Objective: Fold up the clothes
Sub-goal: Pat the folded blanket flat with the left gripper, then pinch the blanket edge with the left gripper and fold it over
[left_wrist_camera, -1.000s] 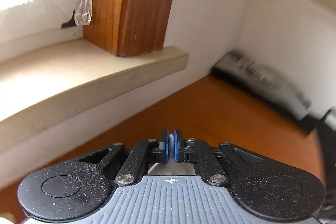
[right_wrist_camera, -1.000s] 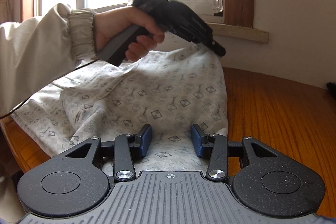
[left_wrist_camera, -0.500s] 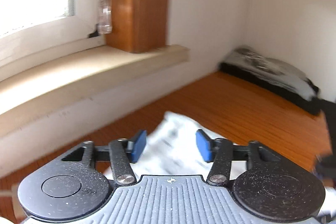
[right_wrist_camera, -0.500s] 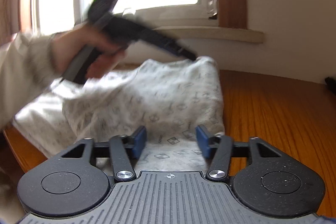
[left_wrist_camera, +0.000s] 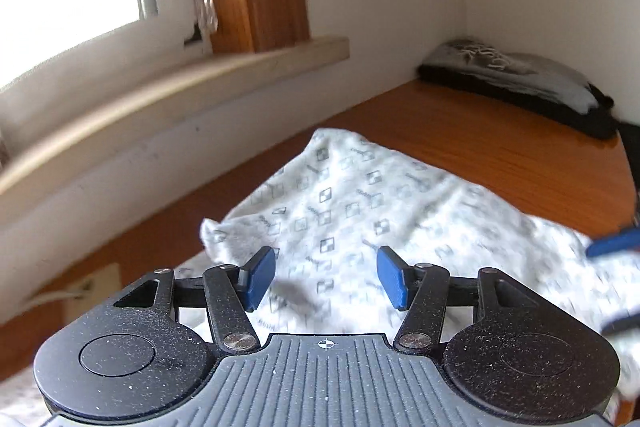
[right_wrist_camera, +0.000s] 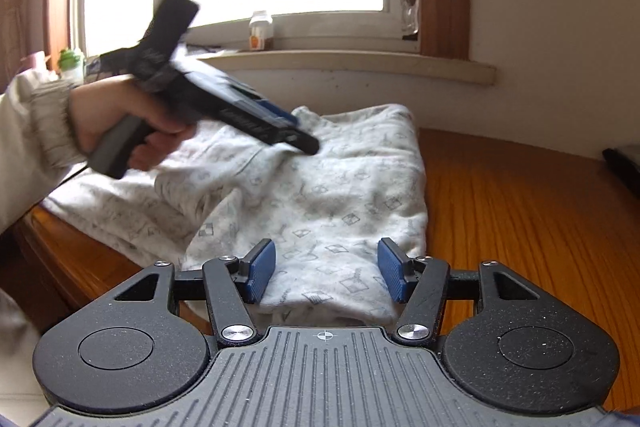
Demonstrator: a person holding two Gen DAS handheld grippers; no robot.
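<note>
Nearby, a bottle stands on the windowsill behind the garment.

A white patterned cotton garment lies crumpled on the left part of the orange-brown wooden table, its far edge near the wall below the pale stone windowsill. The left gripper hangs over the garment's far left part, jaws opening with nothing between them. The right gripper sits over the garment's near edge, pads apart. On the sill stand a small white bottle and, further left, a green-capped bottle. A dark folded cloth pile lies in the table's far right corner.
</note>
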